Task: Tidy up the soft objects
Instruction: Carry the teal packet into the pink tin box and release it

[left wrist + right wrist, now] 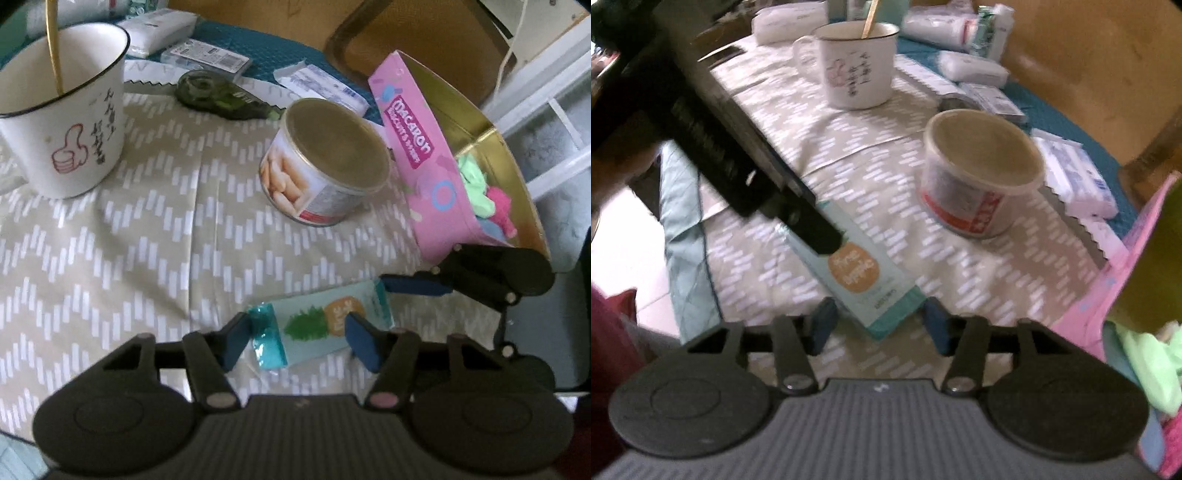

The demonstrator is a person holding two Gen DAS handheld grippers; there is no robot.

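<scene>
Pineapple-print sachet (pixel 325 328), teal and flat, lies on the chevron-patterned cloth (pixel 110 258) at the near edge of the table, just beside the pink macaron tin (pixel 417 147). Both tools bracket it. The left gripper (pixel 295 341) has its blue pads either side of the packet's crinkled end, jaws about half open; one pad overlaps the printed face, but whether either pad presses on the foil cannot be told. The right gripper (pixel 881 326) straddles the opposite short end, jaws likewise half open, with small gaps visible between pads and packet edges, so no grip is shown there. In the left wrist view the right gripper's fingertip sits at the sachet's far corner.

Inside the tin, which stands tilted open, lie soft pieces in green (pixel 474 181) and pink (pixel 502 210). A round can (pixel 325 166) with a tan lid stands on the cloth behind the sachet, well apart from it. Further back stands a white enamel mug (pixel 62 122) holding a wooden stick (pixel 53 44). A green correction-tape dispenser (pixel 221 96) and several white packets (pixel 162 29) lie on the teal mat (pixel 266 51) beyond.
</scene>
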